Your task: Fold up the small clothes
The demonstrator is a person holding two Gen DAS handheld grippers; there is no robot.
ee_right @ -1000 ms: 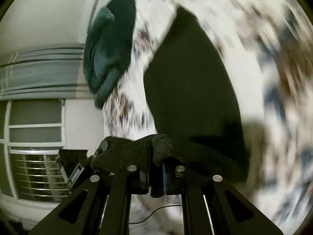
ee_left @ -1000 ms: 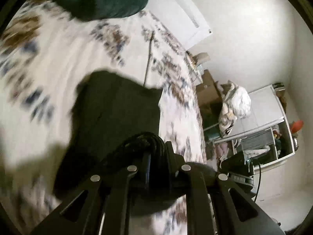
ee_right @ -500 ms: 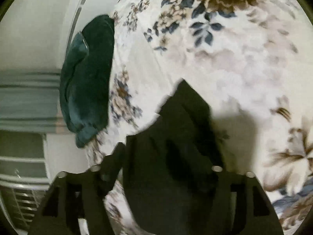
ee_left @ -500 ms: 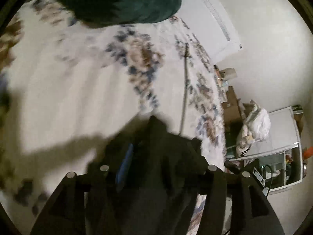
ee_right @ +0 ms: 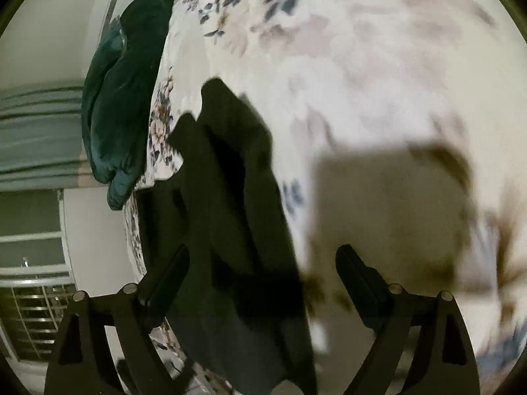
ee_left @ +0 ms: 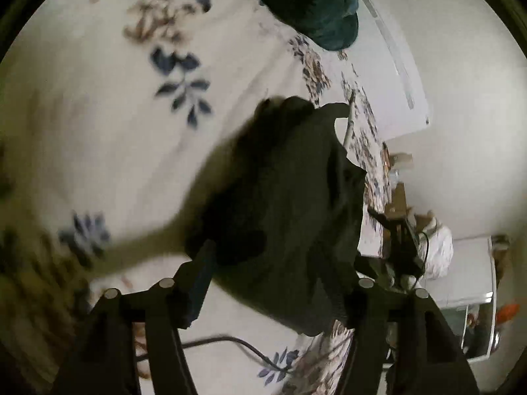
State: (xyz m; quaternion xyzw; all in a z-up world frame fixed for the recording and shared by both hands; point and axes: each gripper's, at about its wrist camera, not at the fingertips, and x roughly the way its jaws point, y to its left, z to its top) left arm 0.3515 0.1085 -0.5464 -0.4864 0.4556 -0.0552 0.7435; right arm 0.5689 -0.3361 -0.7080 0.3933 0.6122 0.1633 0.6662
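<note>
— While the dark garment [ee_left: 290,197] lies bunched on the flowered bedspread [ee_left: 98,115], well short of the green pillow [ee_left: 313,3] at the bed's far end, what does the fold call for?

— Both tools have just been opening. The left gripper [ee_left: 280,270] stands partly spread, with cloth lying between its fingers, yet the pads do not seem to press on it. The right gripper [ee_right: 260,263] gapes wide; the garment [ee_right: 230,230] covers its left finger and the other hovers over bare bedspread [ee_right: 362,82].

— So the garment looks just let go?

— That is the likely reading. It sits in a rumpled heap, so one would judge the fold far from neat. To do the step well, each gripper should find one edge or corner on the side away from the pillow [ee_right: 125,98], pinch only a single layer, then draw the cloth flat before carrying one half over the other.

— What might spoil it?

— Grabbing several layers at once, or catching the bedspread underneath.

— And the count?

— One garment, one pillow, one bedspread, two grippers. A thin cable [ee_left: 230,342] also runs across the bedspread, on the garment's side away from the pillow.
</note>
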